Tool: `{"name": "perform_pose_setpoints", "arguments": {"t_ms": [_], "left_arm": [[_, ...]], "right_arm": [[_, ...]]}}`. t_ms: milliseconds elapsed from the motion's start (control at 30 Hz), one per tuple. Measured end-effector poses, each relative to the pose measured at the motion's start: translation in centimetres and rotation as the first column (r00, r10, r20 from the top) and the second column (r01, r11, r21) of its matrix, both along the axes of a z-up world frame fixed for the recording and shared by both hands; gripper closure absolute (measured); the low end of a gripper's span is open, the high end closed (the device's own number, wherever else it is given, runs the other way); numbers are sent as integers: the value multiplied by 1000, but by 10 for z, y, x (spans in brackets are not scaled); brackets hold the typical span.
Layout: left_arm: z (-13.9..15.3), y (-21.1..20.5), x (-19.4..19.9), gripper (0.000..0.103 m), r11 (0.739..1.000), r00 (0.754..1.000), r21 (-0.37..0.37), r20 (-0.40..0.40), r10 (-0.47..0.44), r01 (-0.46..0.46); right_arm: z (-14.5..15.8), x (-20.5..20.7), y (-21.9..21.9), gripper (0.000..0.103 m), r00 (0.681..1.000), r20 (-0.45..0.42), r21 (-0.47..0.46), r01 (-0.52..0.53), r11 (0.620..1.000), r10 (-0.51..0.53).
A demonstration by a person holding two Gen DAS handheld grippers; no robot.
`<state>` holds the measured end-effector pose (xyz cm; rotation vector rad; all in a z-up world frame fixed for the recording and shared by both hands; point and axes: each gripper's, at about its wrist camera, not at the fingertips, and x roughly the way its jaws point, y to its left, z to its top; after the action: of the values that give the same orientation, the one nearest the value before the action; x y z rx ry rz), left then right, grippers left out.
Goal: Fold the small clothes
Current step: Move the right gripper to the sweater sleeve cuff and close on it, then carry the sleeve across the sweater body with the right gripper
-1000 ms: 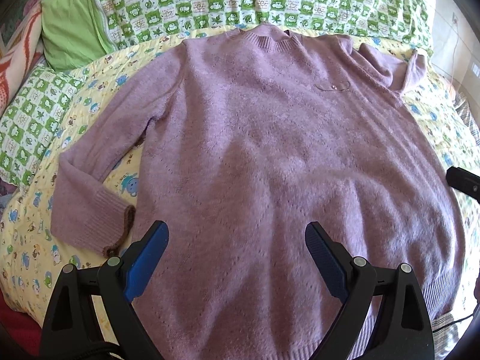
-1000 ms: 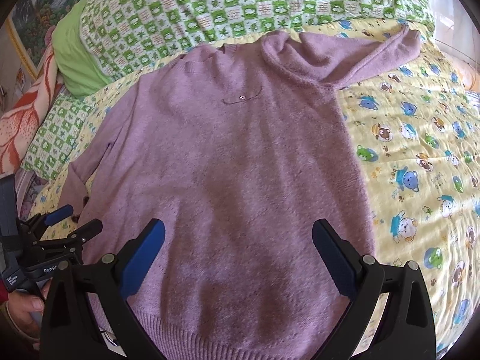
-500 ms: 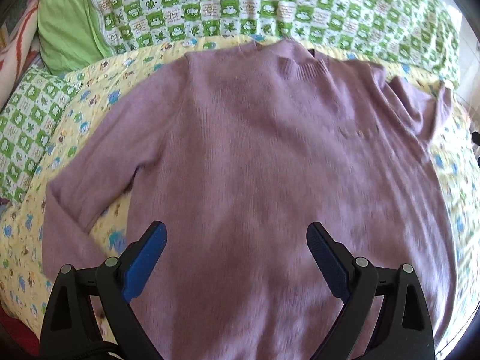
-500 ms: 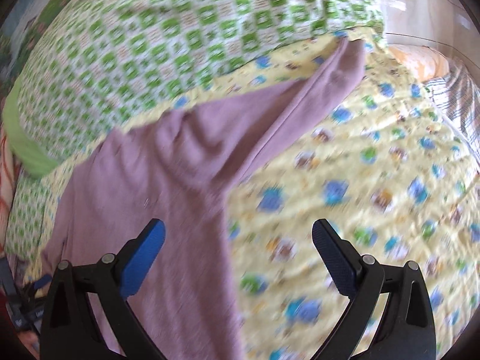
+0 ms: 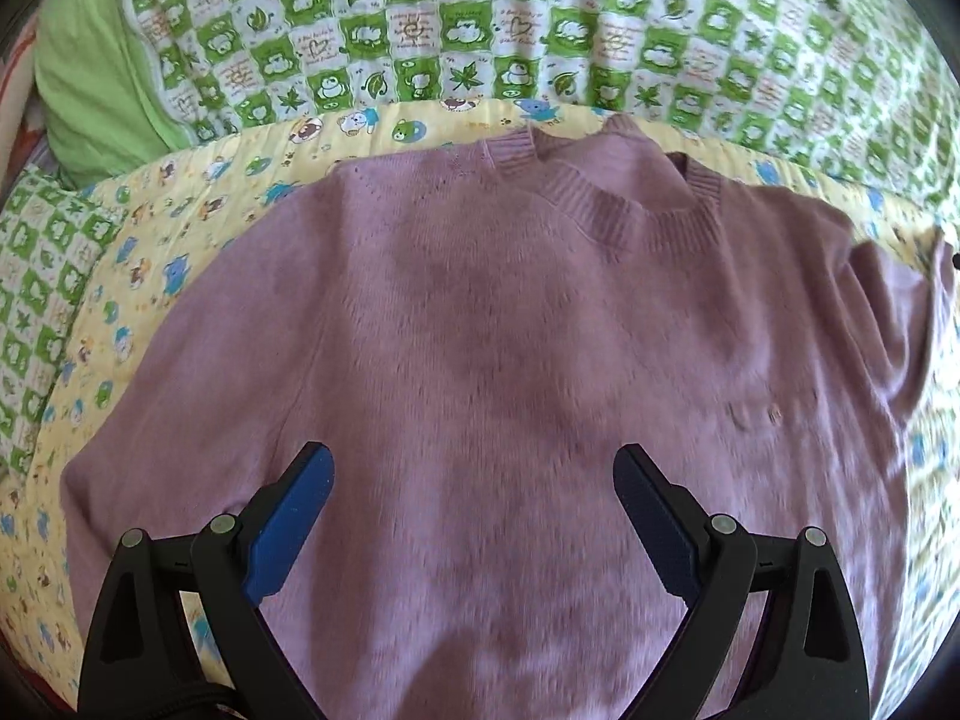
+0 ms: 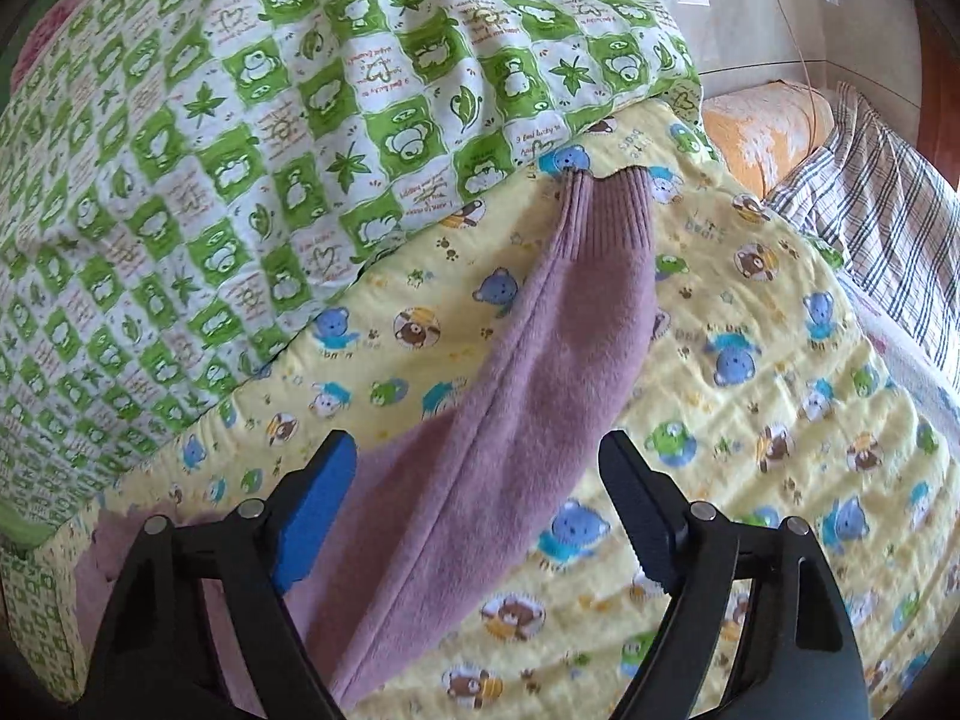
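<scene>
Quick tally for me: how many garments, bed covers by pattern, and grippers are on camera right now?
Purple sweater: 1
Yellow bear-print quilt: 1
Green checked blanket: 1
Plaid cloth: 1
Grippers: 2, left gripper and right gripper
Total: 6

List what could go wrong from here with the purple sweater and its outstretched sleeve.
1. The right gripper, whose jaws have just been closing, straddles the sleeve; closing low could pinch the yellow bear sheet too.
2. The collar lies rumpled, so a fold may lock in creases.
3. The left gripper is open above the sweater, leaving it unpinned.
</scene>
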<state>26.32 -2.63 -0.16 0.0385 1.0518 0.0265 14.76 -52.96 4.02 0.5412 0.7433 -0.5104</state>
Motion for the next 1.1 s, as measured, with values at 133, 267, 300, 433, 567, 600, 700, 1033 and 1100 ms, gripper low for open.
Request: {"name": "perform_pose_setpoints", "arguments": {"t_ms": [133, 267, 300, 433, 567, 600, 700, 1033, 1100], "left_arm": [[-9, 5, 21, 8, 1000, 1000, -2, -12, 25, -25], [-20, 12, 39, 8, 998, 998, -10, -29, 54, -55], [-22, 13, 42, 8, 998, 998, -7, -31, 60, -60], [-39, 17, 50, 8, 997, 995, 3, -63, 72, -72], [-49, 21, 49, 8, 997, 993, -16, -86, 76, -77], [-49, 22, 48, 8, 997, 994, -22, -86, 74, -76], [-46, 27, 42, 8, 996, 994, -54, -81, 67, -71], [-27, 68, 11, 8, 961, 996, -271, -86, 35, -57], [-27, 77, 9, 8, 951, 995, -306, -92, 28, -55]], "right_arm": [[-7, 31, -9, 20, 999, -53, -42, -8, 999, 6], [-20, 53, -29, 20, 995, -95, -55, 12, 998, -17], [-26, 59, -36, 20, 991, -128, -70, 18, 997, -27], [-44, 61, -56, 64, 982, -181, -70, 43, 997, -56], [-26, 37, -58, 93, 999, -17, -11, 47, 999, -48], [-18, 33, -53, 93, 999, 27, -7, 32, 999, -32], [17, 20, -24, 93, 981, 183, 18, -74, 997, 69], [28, 43, 241, 93, 683, 313, 35, -703, 710, 660], [6, 48, 280, 93, 636, 290, 75, -760, 646, 715]]}}
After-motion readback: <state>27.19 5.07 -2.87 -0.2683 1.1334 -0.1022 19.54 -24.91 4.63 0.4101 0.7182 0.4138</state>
